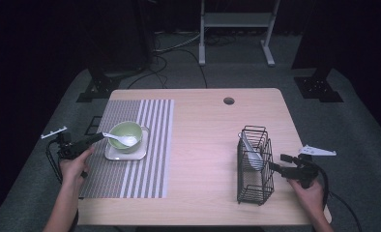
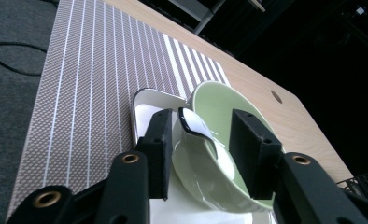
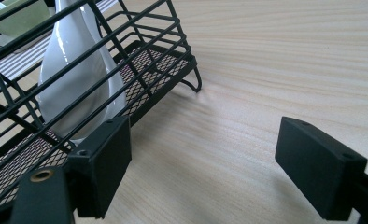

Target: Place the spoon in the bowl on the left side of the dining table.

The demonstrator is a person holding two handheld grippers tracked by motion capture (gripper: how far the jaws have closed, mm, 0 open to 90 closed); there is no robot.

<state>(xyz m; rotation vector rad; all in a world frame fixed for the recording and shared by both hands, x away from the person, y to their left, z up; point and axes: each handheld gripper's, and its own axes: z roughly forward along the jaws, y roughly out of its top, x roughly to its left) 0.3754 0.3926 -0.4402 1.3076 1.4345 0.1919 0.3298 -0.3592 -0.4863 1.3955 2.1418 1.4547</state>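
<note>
The handle of a white spoon is framed between the parted jaws of the left gripper, ungrasped; the spoon is lodged in a green bowl on a white plate. The right gripper is spread wide beside a wire rack.

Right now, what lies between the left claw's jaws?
The handle end of the white spoon sits between the open jaws of the left claw, untouched by either, in the left gripper view; the green bowl lies beneath.
</note>
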